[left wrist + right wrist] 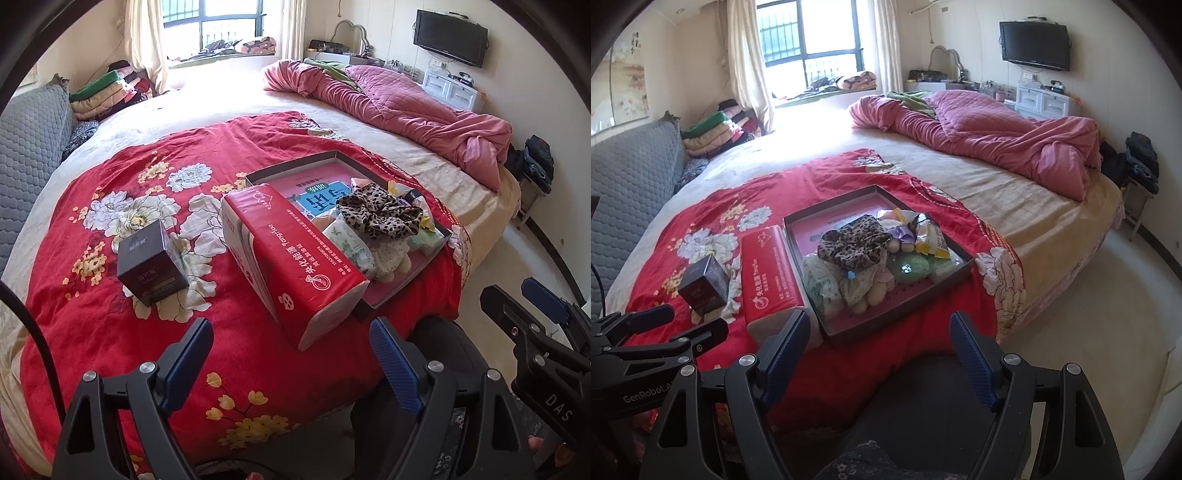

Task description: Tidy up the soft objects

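Note:
A shallow dark tray (pixel 798 251) (pixel 376 304) lies on a red flowered cloth (pixel 110 332) (pixel 713 210) on the bed. In it sits a pile of soft things: a leopard-print scrunchie (pixel 851 245) (pixel 380 214), small packets and pouches, a green pad (pixel 908 267). A red tissue pack (pixel 291 258) (pixel 772 269) lies along the tray's left side. Left of that stands a small dark box (pixel 151 260) (pixel 705 284). My left gripper (pixel 291 354) hovers open just short of the tissue pack. My right gripper (pixel 879 347) hangs open before the tray's near edge. Both hold nothing.
A crumpled pink quilt (pixel 997 136) lies at the far right of the bed. A grey padded headboard (pixel 631 177) runs along the left, with stacked folded clothes (pixel 713 129) beyond it. The bed's edge and pale floor (pixel 1089 314) are to the right.

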Motion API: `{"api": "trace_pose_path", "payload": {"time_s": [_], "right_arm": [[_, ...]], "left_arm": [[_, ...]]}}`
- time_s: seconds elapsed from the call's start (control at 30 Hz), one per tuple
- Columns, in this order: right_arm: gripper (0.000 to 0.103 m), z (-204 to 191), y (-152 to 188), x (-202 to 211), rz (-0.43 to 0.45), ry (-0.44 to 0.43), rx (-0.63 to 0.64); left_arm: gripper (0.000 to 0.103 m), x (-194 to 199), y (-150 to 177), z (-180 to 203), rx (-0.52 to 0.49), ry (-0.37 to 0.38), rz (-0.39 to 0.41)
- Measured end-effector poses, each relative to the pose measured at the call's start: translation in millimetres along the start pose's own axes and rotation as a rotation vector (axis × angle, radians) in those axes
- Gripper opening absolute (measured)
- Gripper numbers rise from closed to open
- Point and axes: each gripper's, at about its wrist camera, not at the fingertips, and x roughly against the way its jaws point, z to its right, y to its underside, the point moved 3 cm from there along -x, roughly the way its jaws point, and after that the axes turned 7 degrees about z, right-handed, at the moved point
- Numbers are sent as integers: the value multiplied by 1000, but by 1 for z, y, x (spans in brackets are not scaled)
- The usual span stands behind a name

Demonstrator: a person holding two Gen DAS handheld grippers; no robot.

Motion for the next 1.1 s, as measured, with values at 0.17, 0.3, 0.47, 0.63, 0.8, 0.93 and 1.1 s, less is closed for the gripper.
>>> {"api": "trace_pose_path", "payload": {"time_s": [0.17,0.3,0.47,0.63,0.8,0.93,1.1], "right_arm": [[79,-2,1,0,4,-20,-8],[79,-4,2,-1,2,-22,-6],[79,-6,3,-2,-6,-24,-2],[79,-5,4,-3,-8,-24,-5],[79,-5,5,-3,-18,-25,-5],[79,-6,5,-4,-22,-27,-2],[79,-6,5,-4,-24,-28,-2]], "left_arm": [[86,-3,4,2,-8,-1,-10],[86,-4,6,2,-3,-3,-16],[86,-5,7,-1,-1,-16,-20],[86,-5,7,-2,0,-18,-21],[86,-5,8,-2,-2,-17,-25],[86,-6,7,0,-2,-21,-26],[86,-7,8,-2,4,-31,-31]]}}
